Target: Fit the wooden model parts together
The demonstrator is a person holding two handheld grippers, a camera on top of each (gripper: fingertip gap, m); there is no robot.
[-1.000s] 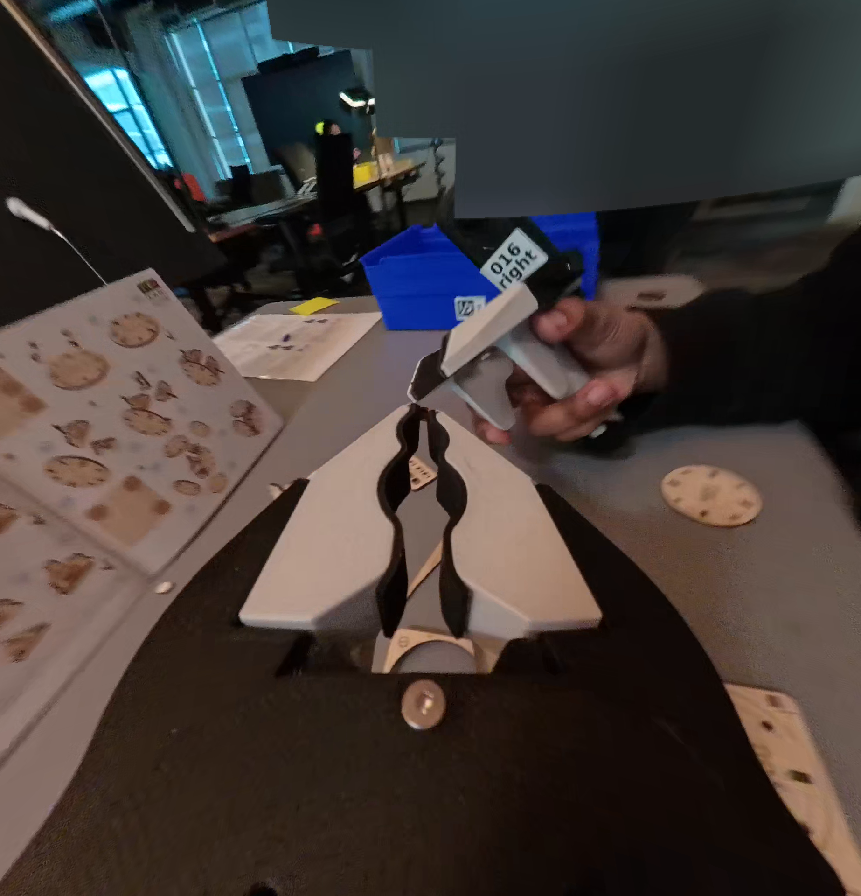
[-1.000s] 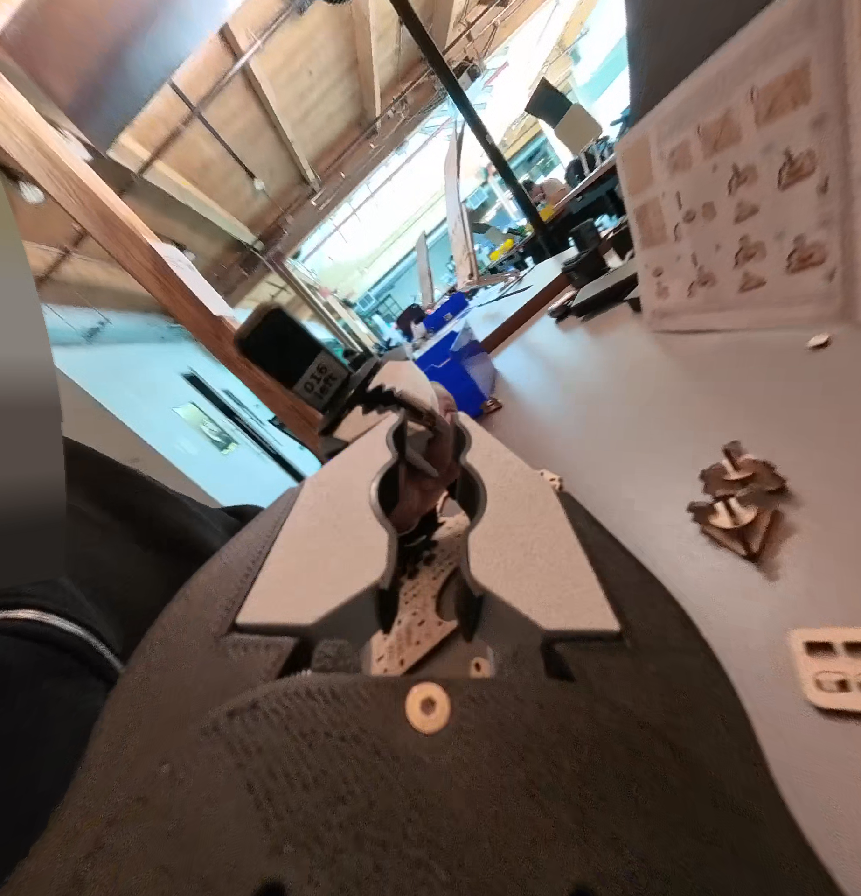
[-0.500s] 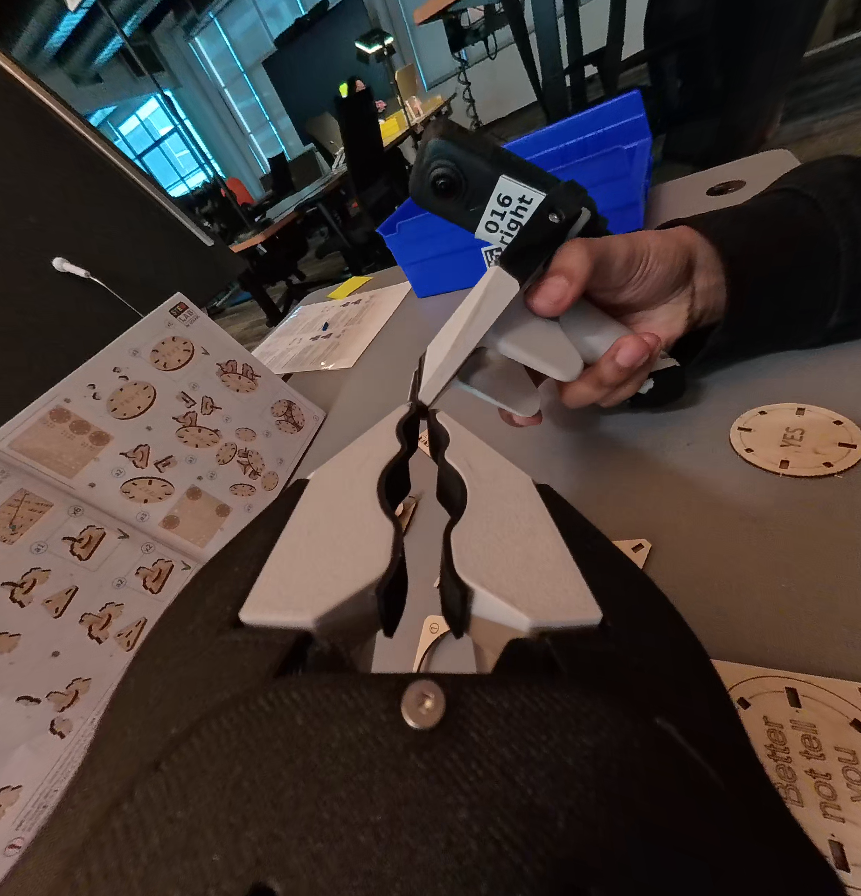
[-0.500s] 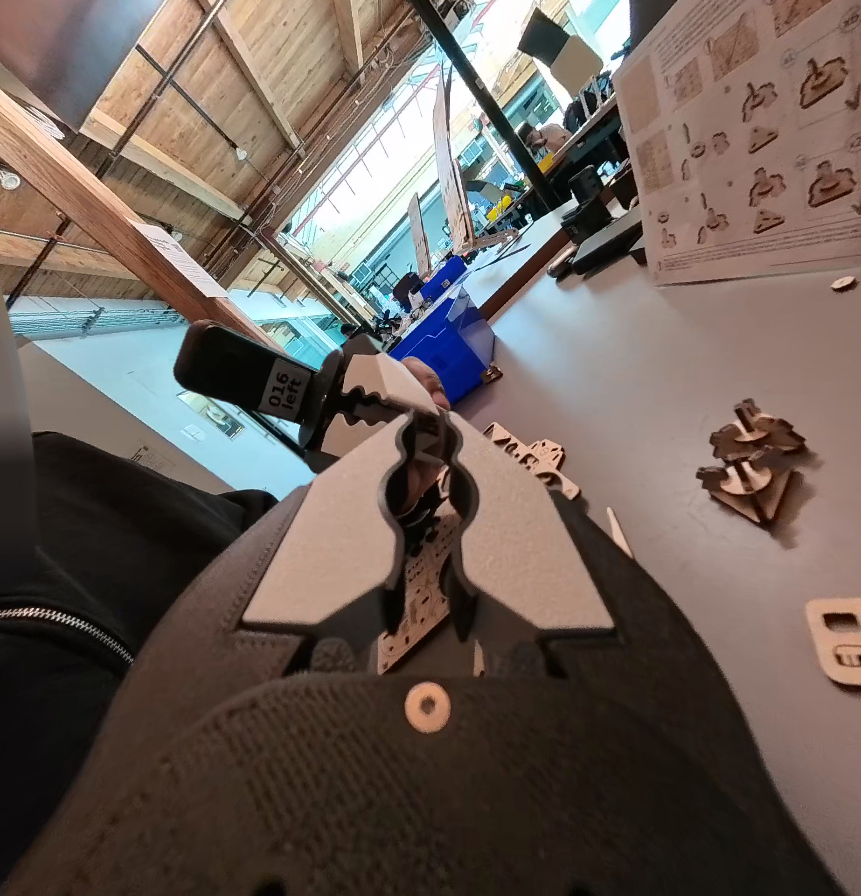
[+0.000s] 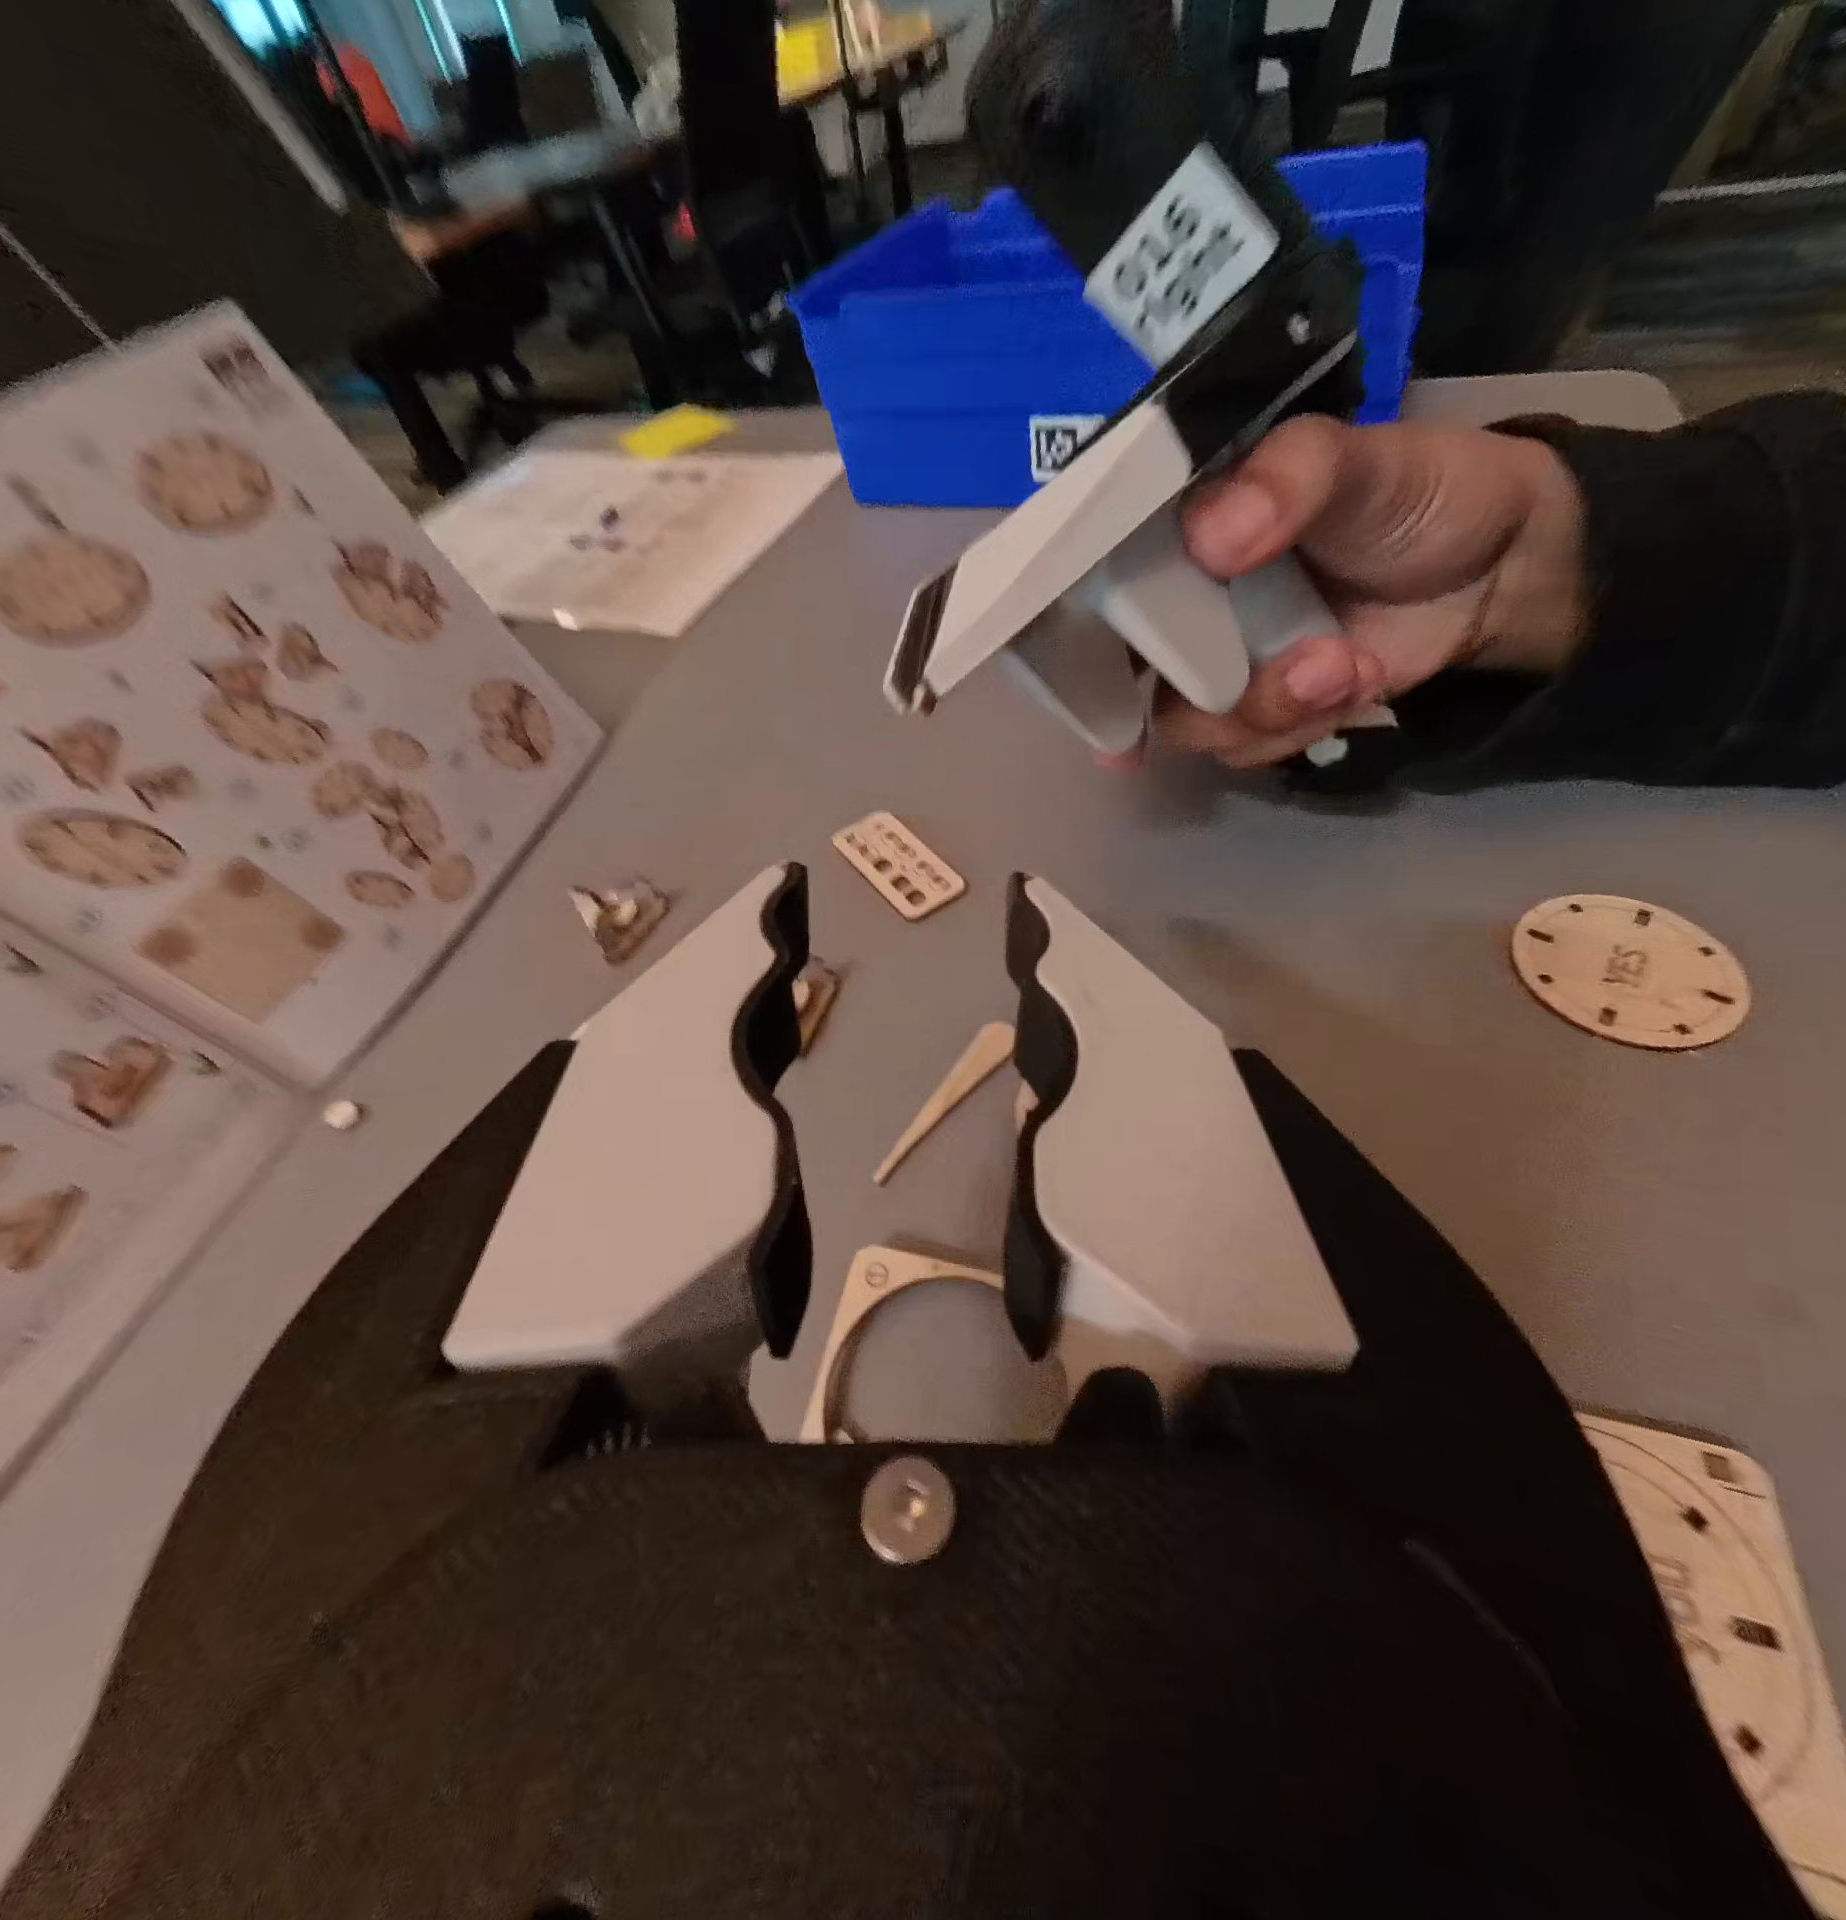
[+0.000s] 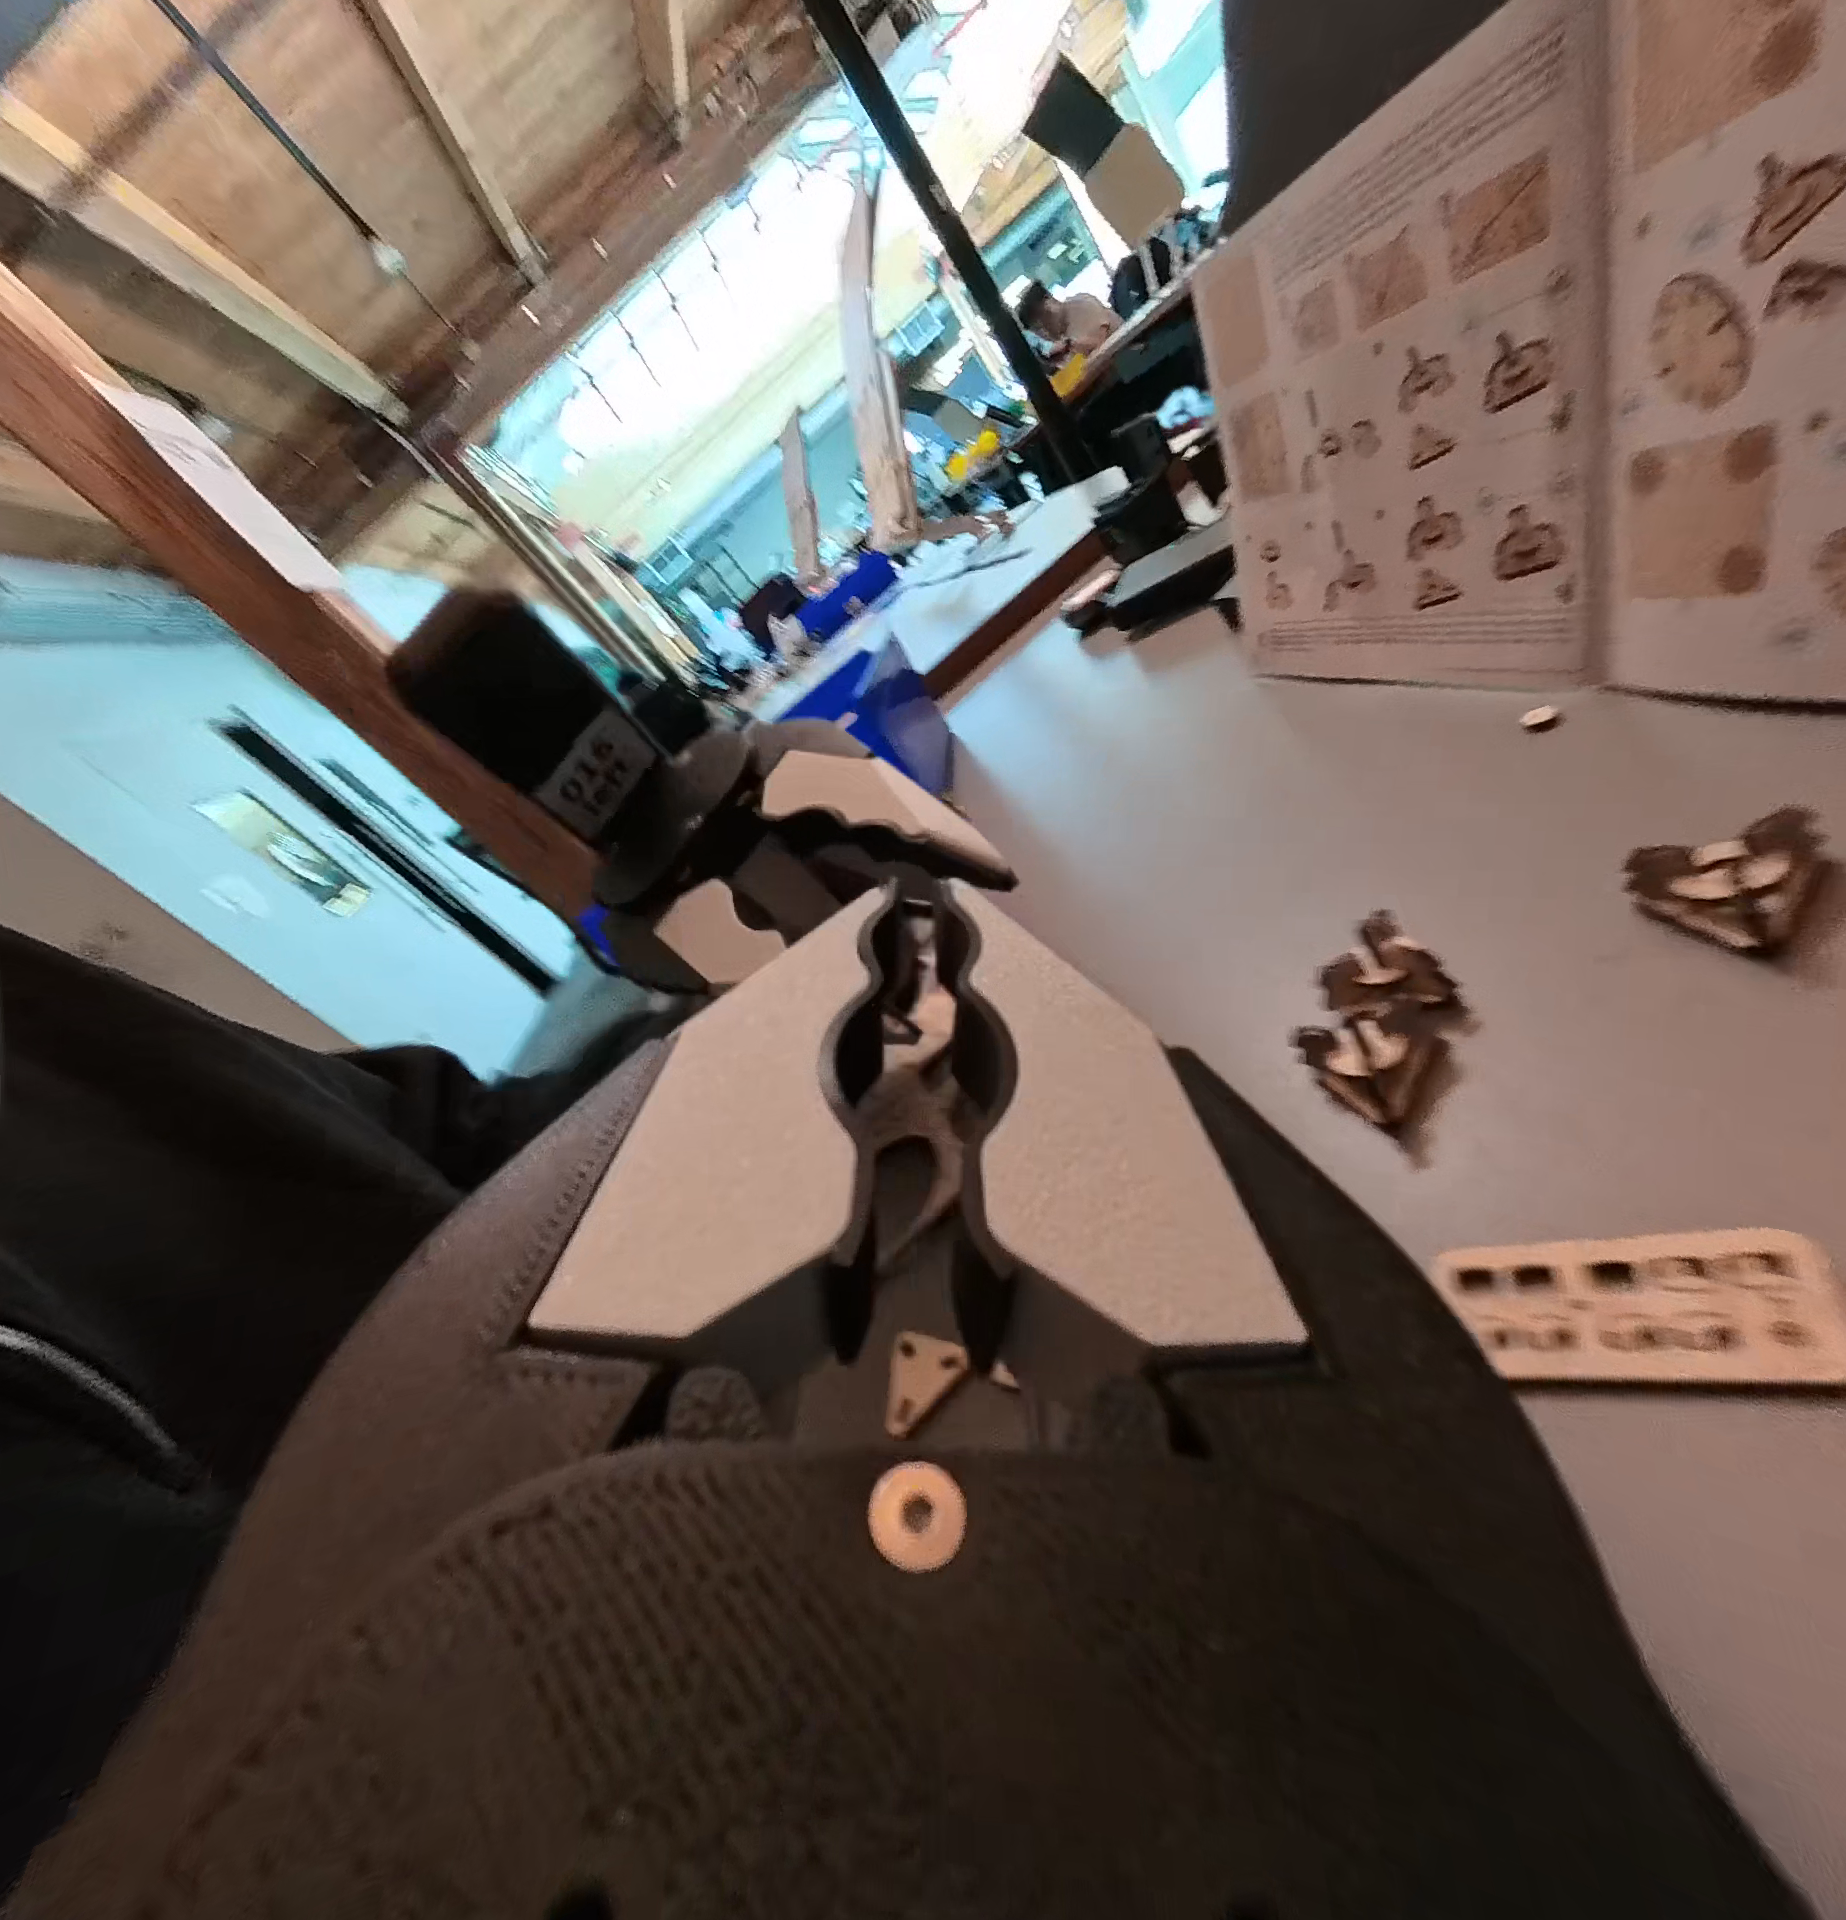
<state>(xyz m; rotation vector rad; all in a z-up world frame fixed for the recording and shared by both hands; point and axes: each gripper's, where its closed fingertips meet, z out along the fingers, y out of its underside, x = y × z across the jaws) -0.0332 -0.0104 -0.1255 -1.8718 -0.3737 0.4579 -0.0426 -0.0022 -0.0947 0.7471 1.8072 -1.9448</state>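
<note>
— Grey desk (image 5: 1314, 1039), blue bin (image 5: 950, 364) at the far edge, picture sheet (image 5: 223, 675) at nine o'clock. Left tongs (image 5: 906, 883)?
— Spread wide, empty, over a wooden sliver (image 5: 945, 1101); slotted wooden card (image 5: 898, 865) just past the tips at twelve o'clock.
— Right tongs (image 5: 914, 665)?
— Pinched closed at one o'clock, off the desk, nothing seen between.
— Handling?
— Probably light, thin, stiff, easily snapped. Best taken gently by the card's long edges; lying flat, likely hard to get under.

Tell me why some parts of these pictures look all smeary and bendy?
Left wrist view: the instruction sheet and the other claw are motion-smeared; the table bends from the wide lens. Right wrist view: the wooden pieces are blurred and the windows glare white.
</note>
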